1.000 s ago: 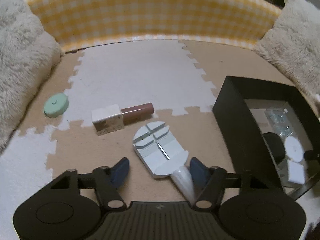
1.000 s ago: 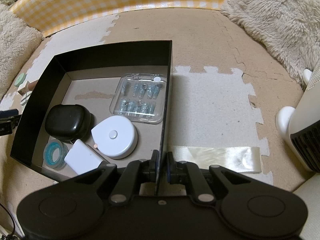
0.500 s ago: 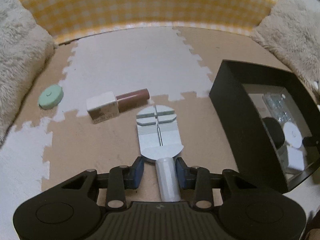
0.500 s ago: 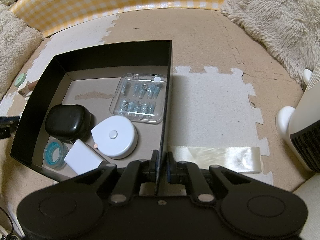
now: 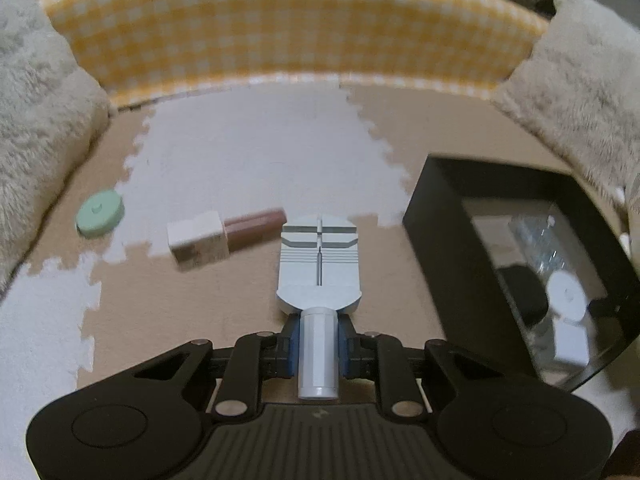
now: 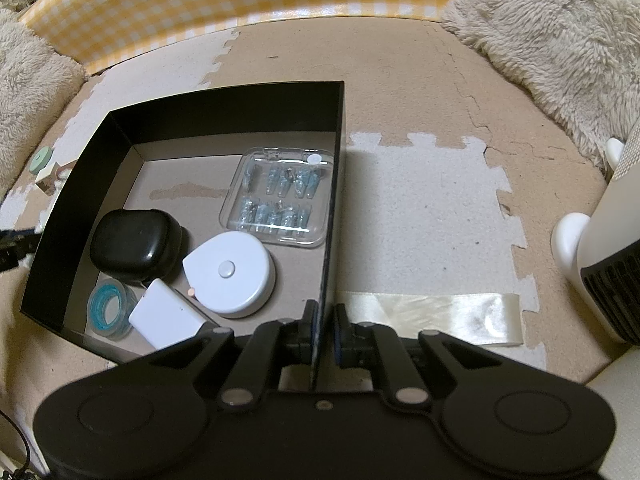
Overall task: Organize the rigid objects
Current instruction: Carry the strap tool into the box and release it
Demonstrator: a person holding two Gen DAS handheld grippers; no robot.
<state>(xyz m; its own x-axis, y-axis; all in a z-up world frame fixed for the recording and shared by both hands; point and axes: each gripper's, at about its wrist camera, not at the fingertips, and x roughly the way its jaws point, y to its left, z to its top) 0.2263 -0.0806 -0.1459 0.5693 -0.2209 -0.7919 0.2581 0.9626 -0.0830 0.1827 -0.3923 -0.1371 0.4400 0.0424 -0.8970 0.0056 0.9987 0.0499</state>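
A pale grey-blue flat tool (image 5: 319, 264) with a white cylindrical handle (image 5: 319, 354) lies on the foam mat. My left gripper (image 5: 318, 336) is shut on that handle, blue pads pressing both sides. A lip gloss tube (image 5: 224, 234) with a white cap and a green round disc (image 5: 99, 214) lie to its left. The black box (image 5: 440, 240) stands at the right. My right gripper (image 6: 323, 332) is shut on the box's right wall (image 6: 334, 200). Inside lie a clear plastic case (image 6: 280, 196), a black case (image 6: 134, 244), a white round gadget (image 6: 230, 272), a white block (image 6: 166, 314) and a teal ring (image 6: 108, 306).
A yellow checked bolster (image 5: 300, 28) closes the far side, with fluffy cushions (image 5: 36, 120) at both ends. A white appliance (image 6: 600, 272) stands at the right of the box. A strip of glossy tape (image 6: 436, 316) is stuck on the mat near my right gripper.
My left gripper's jaws have closed from wide apart onto the tool's white handle. The tool has turned from slanted to straight ahead. The right gripper and the box have not moved.
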